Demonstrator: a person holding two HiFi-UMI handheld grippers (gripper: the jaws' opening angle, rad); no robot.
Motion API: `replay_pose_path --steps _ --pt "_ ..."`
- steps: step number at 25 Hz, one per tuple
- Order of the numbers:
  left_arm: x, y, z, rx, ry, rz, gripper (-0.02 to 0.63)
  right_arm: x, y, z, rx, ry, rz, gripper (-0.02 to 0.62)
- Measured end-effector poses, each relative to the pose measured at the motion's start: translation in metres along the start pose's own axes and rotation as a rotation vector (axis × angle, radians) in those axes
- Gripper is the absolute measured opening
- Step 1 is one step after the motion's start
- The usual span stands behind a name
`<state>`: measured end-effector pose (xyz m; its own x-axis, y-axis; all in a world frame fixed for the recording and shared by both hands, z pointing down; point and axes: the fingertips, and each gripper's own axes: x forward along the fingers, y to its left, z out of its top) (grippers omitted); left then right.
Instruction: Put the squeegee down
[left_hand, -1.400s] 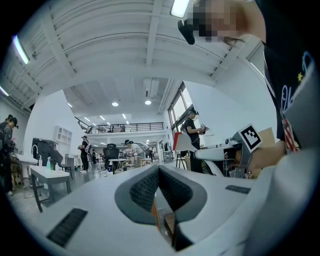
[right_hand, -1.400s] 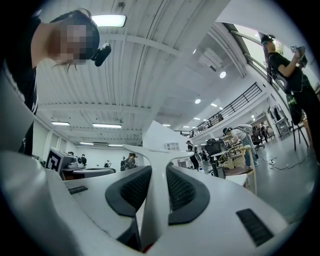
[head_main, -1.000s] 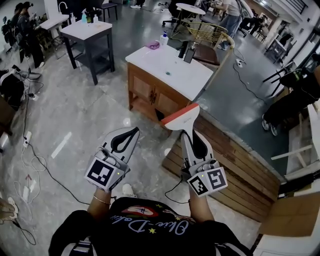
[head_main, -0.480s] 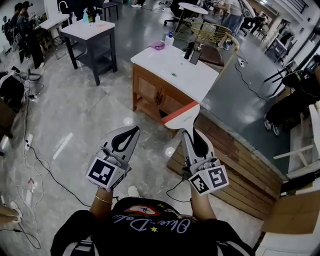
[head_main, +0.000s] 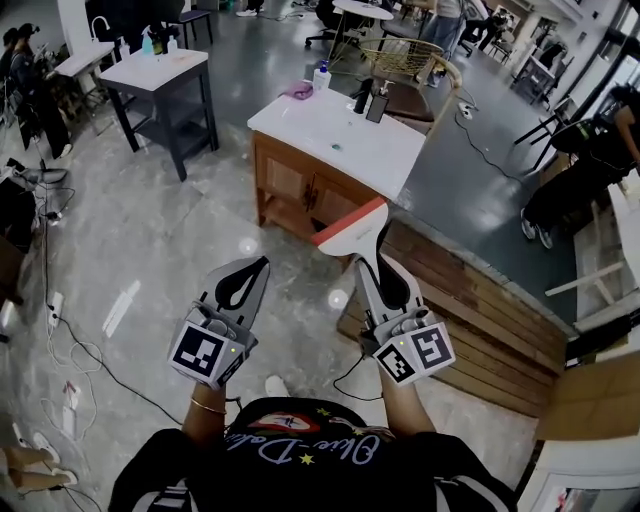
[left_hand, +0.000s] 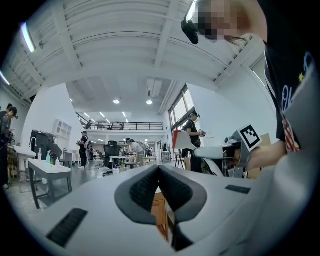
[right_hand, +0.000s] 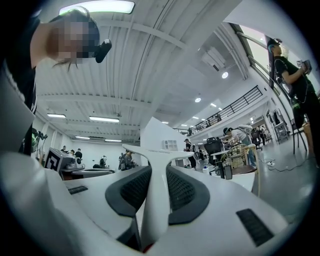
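Head view: the left gripper (head_main: 257, 270) and the right gripper (head_main: 371, 264) both reach forward over a glossy grey stone floor (head_main: 150, 240). Each is a smooth white plastic shell with a cube of black-and-white square markers at its rear. The right gripper pinches the squeegee (head_main: 350, 226) by its slim white handle. The squeegee's flat, wide head sits past the jaw tips, white with a red strip along its far edge, and it is carried in the air clear of every surface. Beyond it stands a wooden cabinet (head_main: 300, 185) with a smooth white rectangular top. To the right lies a low platform of long wooden planks (head_main: 470, 320).

Left gripper view: the left gripper's (left_hand: 159, 170) 2 jaws are pressed together with nothing between them. Their dark ribbed pads (left_hand: 145, 187) meet at the tips and curve apart lower down, leaving a narrow wedge-shaped gap. The squeegee's red-edged head (left_hand: 181, 140) shows off to the right.

Right gripper view: the right gripper's (right_hand: 155, 172) jaws hold the squeegee's handle (right_hand: 152, 200) squarely between 2 dark, finely ribbed pads (right_hand: 134, 189). The handle is a narrow white blade that widens upward into a T-shaped neck. Above the neck, the flat white head rises against the ceiling.
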<state>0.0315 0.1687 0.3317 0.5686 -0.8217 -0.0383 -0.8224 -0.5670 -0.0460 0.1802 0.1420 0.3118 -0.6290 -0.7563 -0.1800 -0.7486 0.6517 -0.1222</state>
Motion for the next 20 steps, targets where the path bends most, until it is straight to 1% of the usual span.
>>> replay_pose_path --steps 11,20 --pt "-0.016 0.012 -0.004 -0.019 -0.001 -0.005 -0.011 0.005 0.019 -0.002 -0.014 0.010 -0.011 0.083" --pt "-0.019 0.016 -0.006 -0.026 -0.003 0.003 -0.011 0.009 0.020 -0.003 -0.013 0.014 -0.009 0.083"
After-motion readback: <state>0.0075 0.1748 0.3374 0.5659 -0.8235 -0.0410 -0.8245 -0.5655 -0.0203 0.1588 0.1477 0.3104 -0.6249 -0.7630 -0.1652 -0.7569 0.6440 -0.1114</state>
